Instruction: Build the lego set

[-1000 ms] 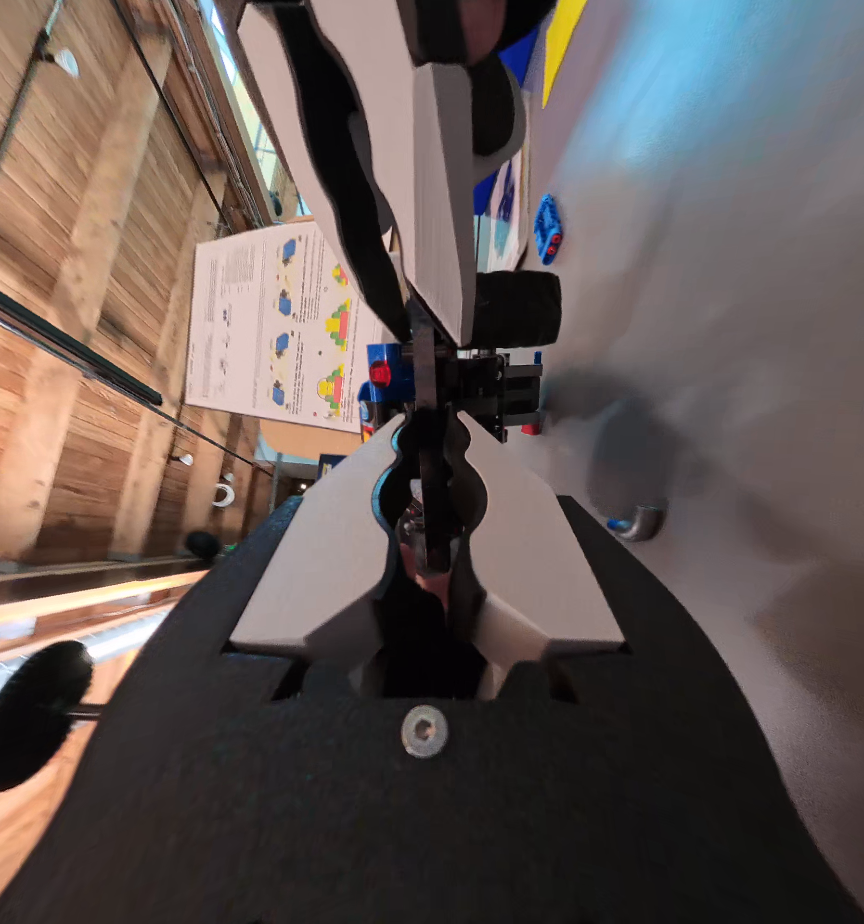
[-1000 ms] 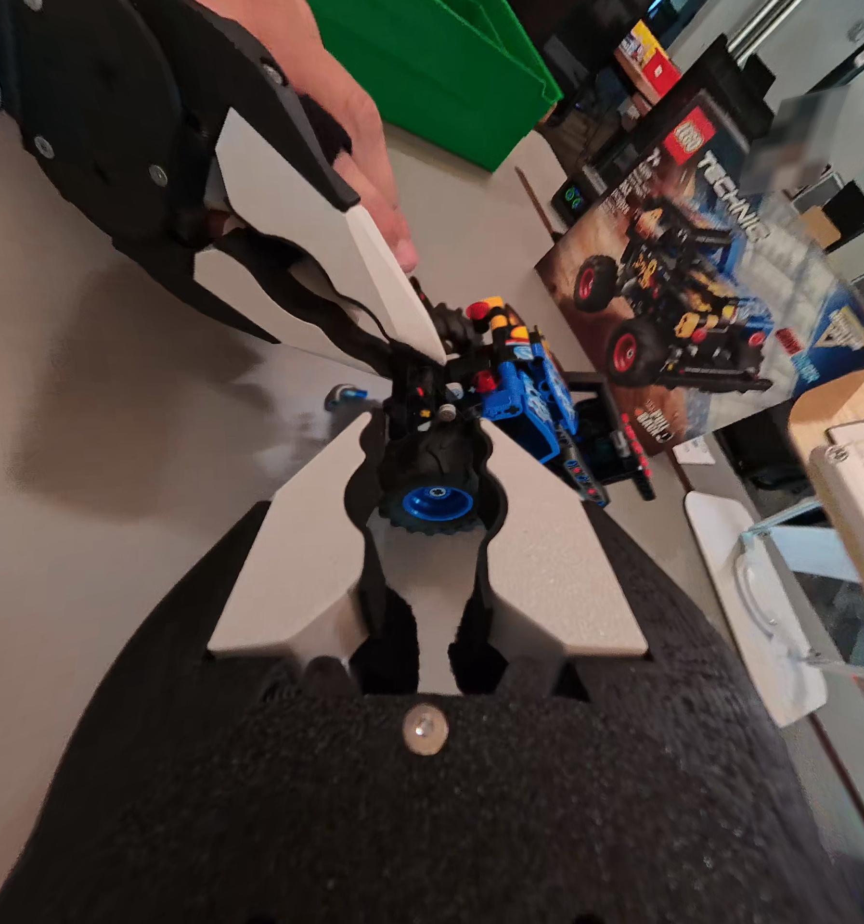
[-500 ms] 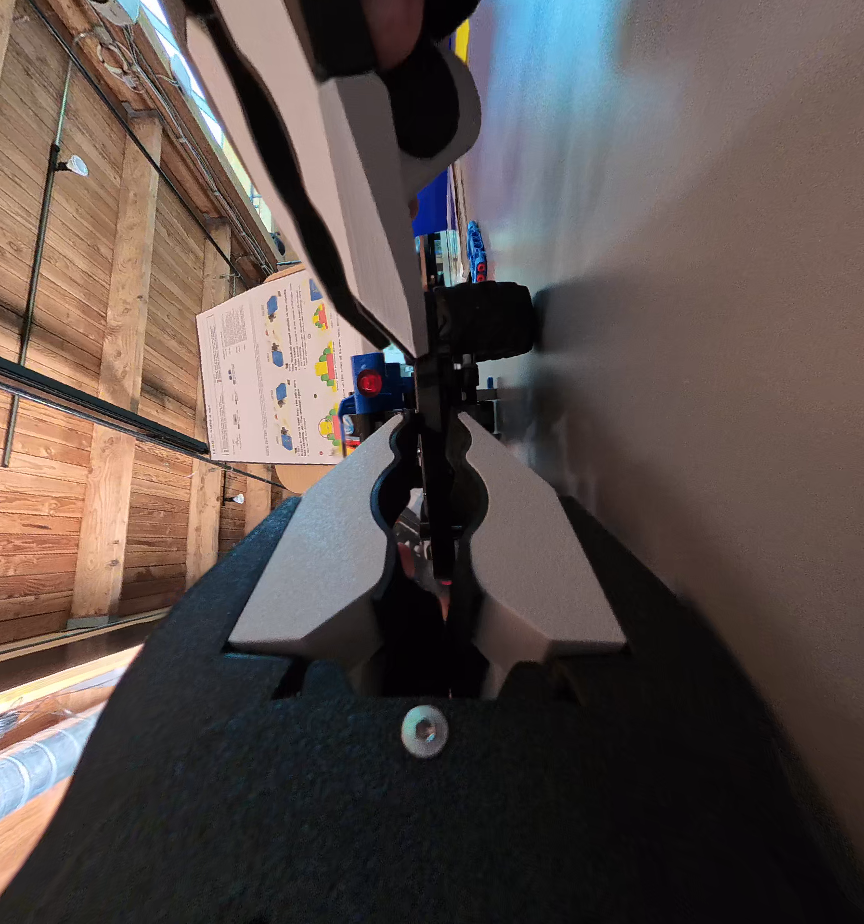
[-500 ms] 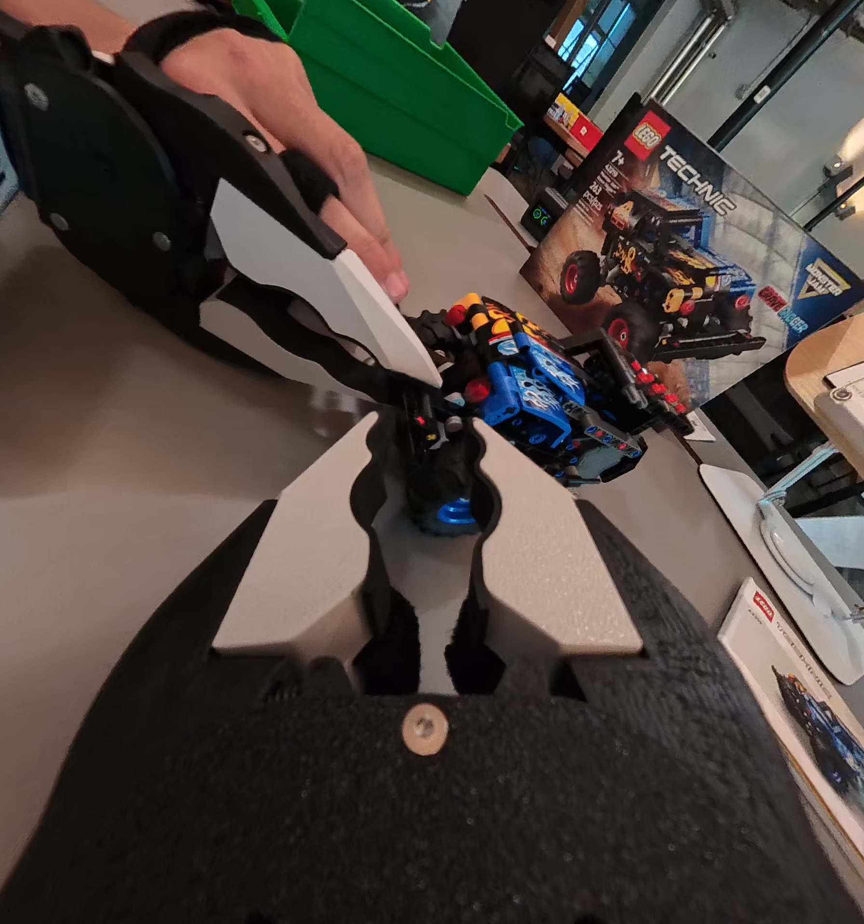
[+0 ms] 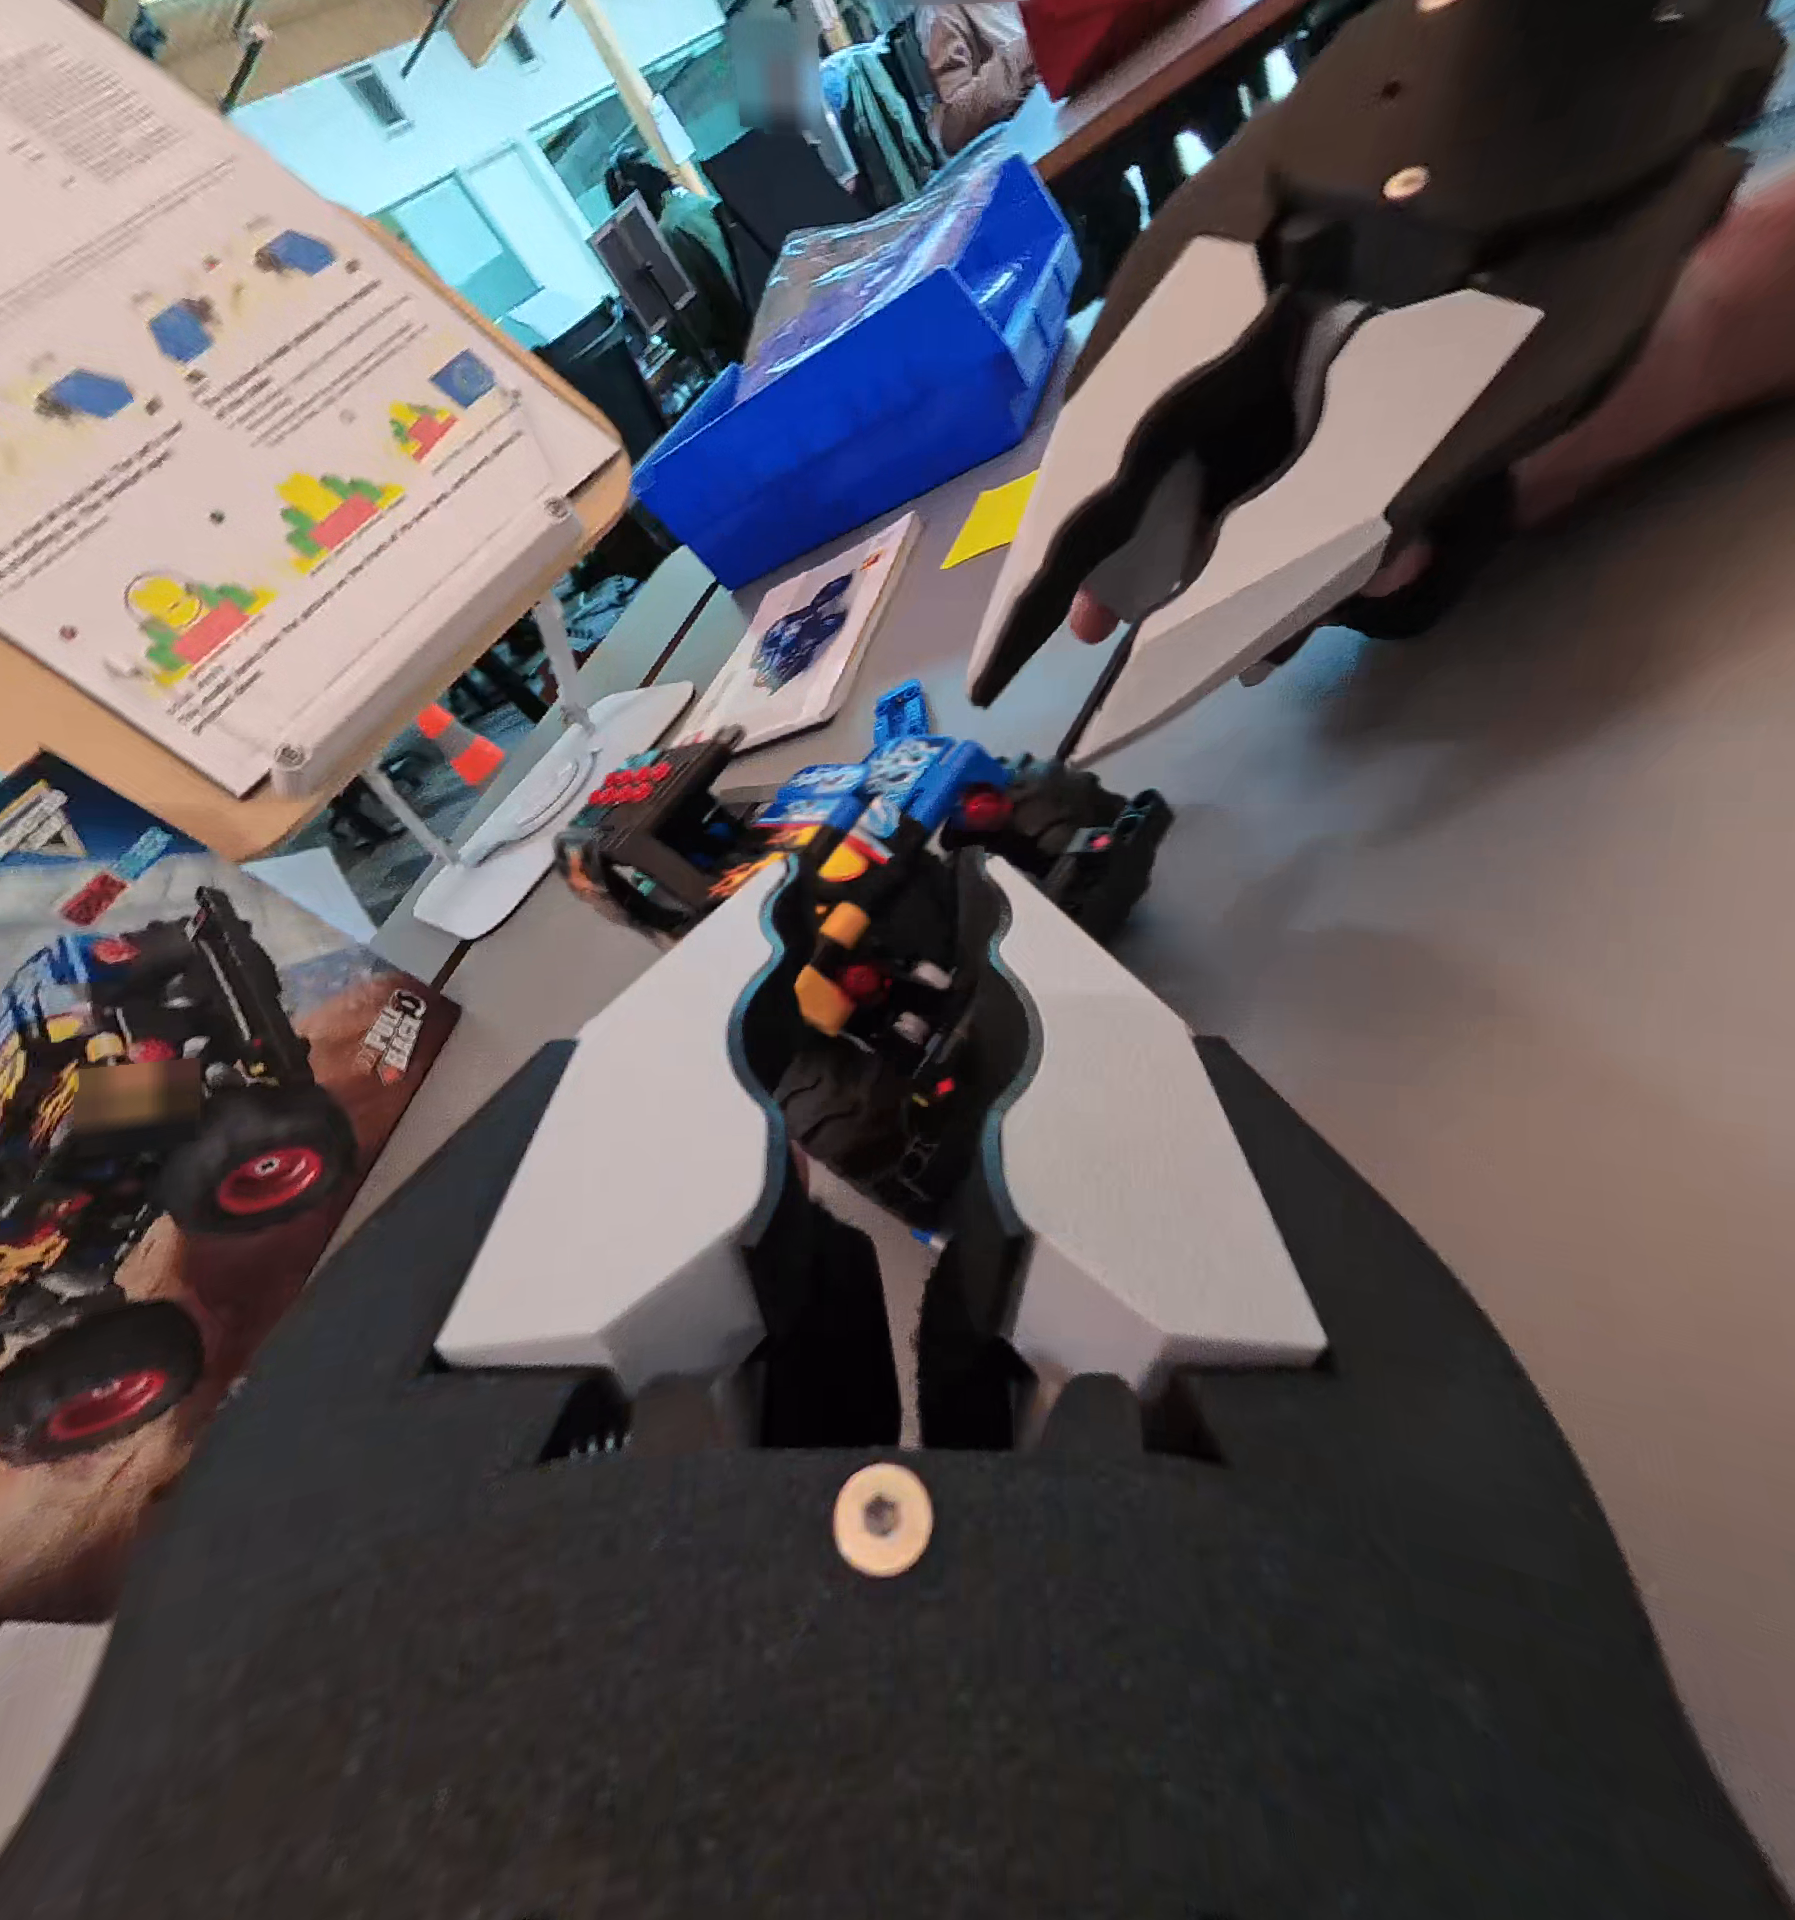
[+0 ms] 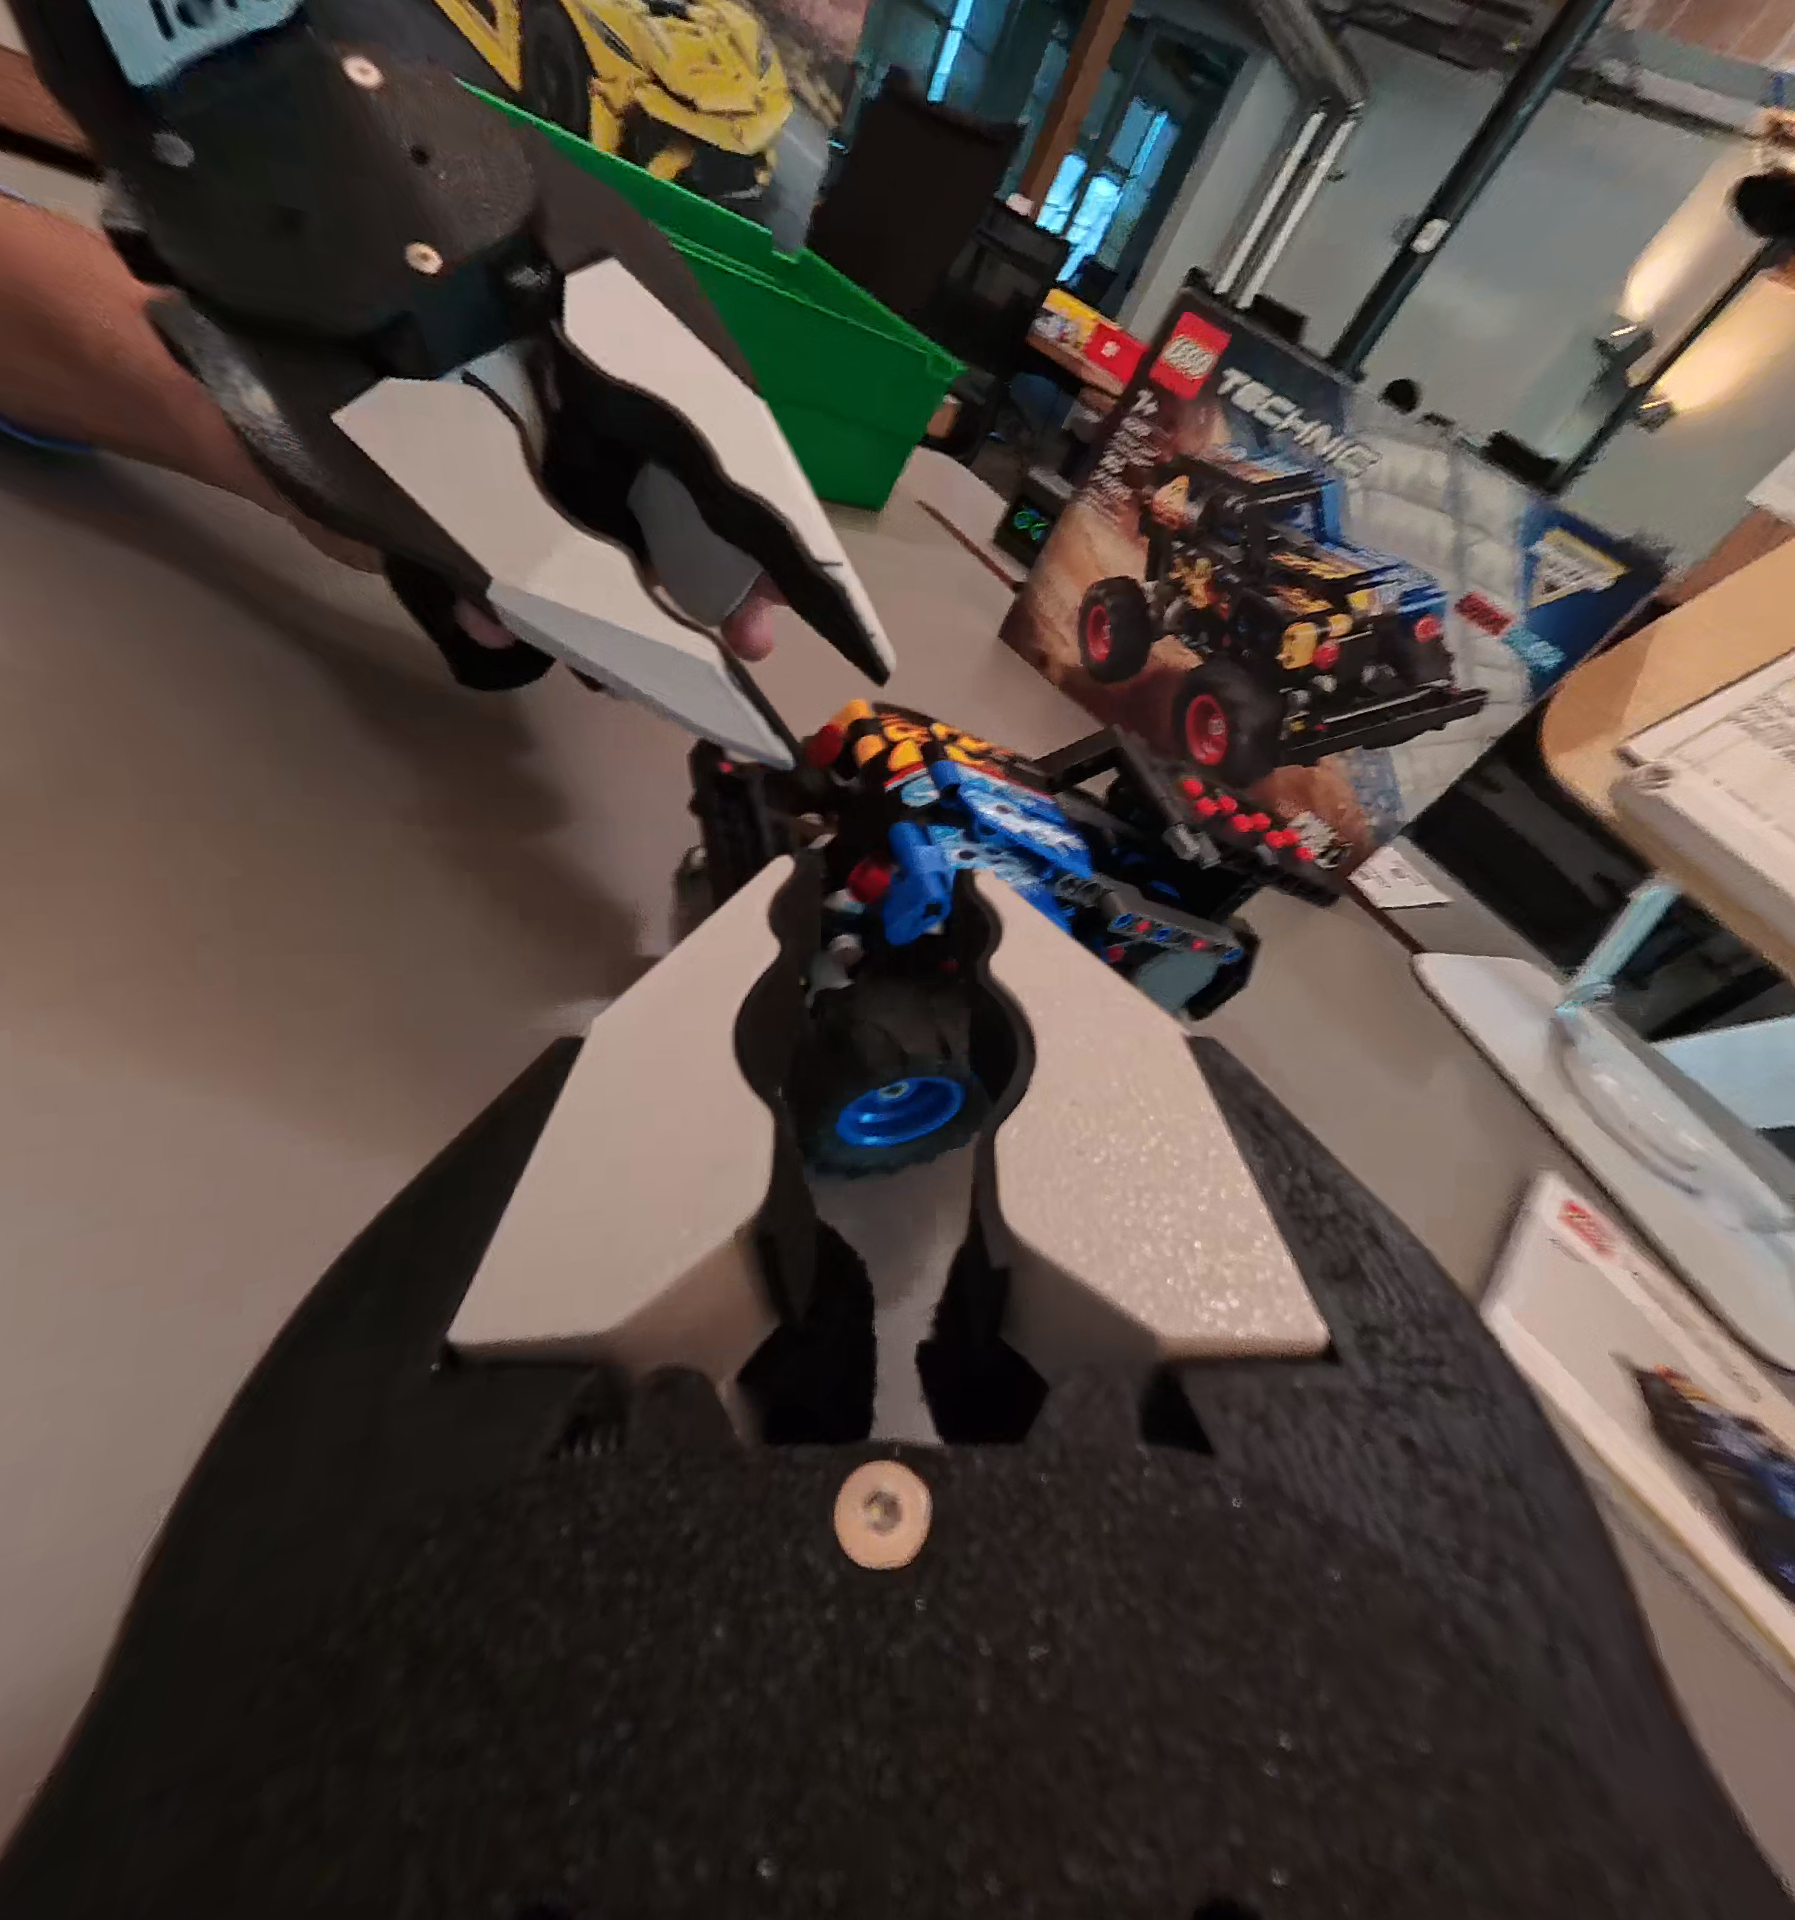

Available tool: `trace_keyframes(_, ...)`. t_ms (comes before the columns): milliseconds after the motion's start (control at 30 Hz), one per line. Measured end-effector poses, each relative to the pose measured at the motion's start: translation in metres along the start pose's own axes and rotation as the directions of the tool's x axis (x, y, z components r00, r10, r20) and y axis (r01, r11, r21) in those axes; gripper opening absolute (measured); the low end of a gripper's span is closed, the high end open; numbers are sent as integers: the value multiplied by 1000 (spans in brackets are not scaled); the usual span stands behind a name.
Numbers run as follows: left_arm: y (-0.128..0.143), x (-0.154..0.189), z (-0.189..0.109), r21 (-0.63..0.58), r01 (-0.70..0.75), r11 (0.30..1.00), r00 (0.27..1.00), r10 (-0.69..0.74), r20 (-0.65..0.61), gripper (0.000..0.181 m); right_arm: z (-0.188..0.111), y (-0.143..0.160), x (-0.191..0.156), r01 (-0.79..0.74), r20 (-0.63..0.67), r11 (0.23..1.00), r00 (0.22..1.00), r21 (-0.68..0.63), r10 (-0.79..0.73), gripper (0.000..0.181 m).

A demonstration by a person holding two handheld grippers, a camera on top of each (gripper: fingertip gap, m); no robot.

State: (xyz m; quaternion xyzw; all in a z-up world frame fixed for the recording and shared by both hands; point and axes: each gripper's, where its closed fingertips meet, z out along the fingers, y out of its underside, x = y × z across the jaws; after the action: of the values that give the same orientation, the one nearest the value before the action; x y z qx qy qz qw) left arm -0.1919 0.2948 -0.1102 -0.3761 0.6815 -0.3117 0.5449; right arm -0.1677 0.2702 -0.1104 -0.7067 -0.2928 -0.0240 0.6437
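A blue and black toy truck point(image 5: 872, 790) with orange flame stickers stands on the grey table point(image 5: 1495, 987); it also shows in the right wrist view point(image 6: 986, 821). My left gripper point(image 5: 877, 883) is open, and the truck's front and a black tyre show through its gap. In the right wrist view the left gripper point(image 6: 836, 712) hangs just above the truck, one tip near its roof. My right gripper point(image 6: 882, 883) is open, with a blue-hubbed wheel point(image 6: 898, 1107) seen through its gap. In the left wrist view the right gripper point(image 5: 1023, 717) hovers just over the truck's far end.
The truck's picture box point(image 6: 1288, 603) stands behind it and also shows in the left wrist view point(image 5: 124, 1091). A green bin point(image 6: 820, 364), a blue bin point(image 5: 872, 416), an instruction sheet on a white stand point(image 5: 197, 416), a booklet point(image 5: 810, 634) and a yellow note point(image 5: 992, 520) lie around. The grippers' ends are close to 4 cm from one another. The right tips stand about 6 cm off the blue-hubbed wheel point(image 6: 898, 1107).
My left gripper was shut on a thin black part of the truck and turned on its side; now it is upright and open. The truck rests on the table.
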Motion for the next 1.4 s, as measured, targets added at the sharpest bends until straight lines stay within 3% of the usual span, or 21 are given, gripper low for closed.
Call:
trace_keyframes(33, 3, -2, 1, -14, 1, 1000, 1000, -1, 6, 26, 3, 0, 3, 53, -40, 998, 998, -18, -54, 26)
trace_keyframes(233, 18, -11, 1, -113, -168, 979, 980, 179, 88, 20, 13, 10, 0, 411, -163, 894, 884, -178, -438, 24)
trace_keyframes(367, 20, -4, 4, -125, -225, 966, 968, 236, 85, 24, 14, 8, -1, 547, -203, 808, 784, -220, -586, 17)
trace_keyframes(567, 12, -9, 14, -122, -236, 964, 964, 248, 99, 38, 15, 9, -2, 609, -206, 750, 724, -258, -659, 11)
trace_keyframes(700, 12, -12, 23, -162, -257, 953, 953, 278, 118, 32, 15, 10, 2, 584, -207, 766, 741, -270, -638, 9)
trace_keyframes(767, 12, -16, 26, -186, -231, 955, 956, 258, 137, 29, 14, 8, 3, 573, -225, 778, 748, -257, -625, 0)
trace_keyframes(933, 13, -20, 26, -188, -209, 960, 959, 239, 155, 27, 14, 5, -4, 511, -186, 837, 818, -197, -544, 0)
trace_keyframes(1033, 7, -19, 16, -169, -186, 968, 962, 214, 169, 26, 9, -5, 1, 309, -128, 945, 938, -106, -321, 11)
trace_keyframes(1133, -2, -10, 4, -159, 0, 987, 987, 26, 158, 23, 3, -11, 9, 79, 52, 995, 996, -58, -76, 18)
trace_keyframes(1200, -3, 4, 5, -154, 216, 964, 972, -197, 128, 22, 5, -2, 13, -4, 209, 993, 977, -117, 28, 33)
trace_keyframes(1233, -3, 11, 8, -155, 292, 944, 954, -275, 123, 24, 8, 3, 28, -13, 211, 990, 976, -139, 43, 29)
trace_keyframes(1300, 0, 12, 14, -156, 351, 923, 928, -321, 190, 27, 15, 13, 41, -78, 303, 980, 944, -181, 131, 26)
trace_keyframes(1400, 4, 13, 25, -175, 401, 899, 903, -356, 241, 24, 21, 13, 30, -235, 504, 927, 785, -293, 359, 27)
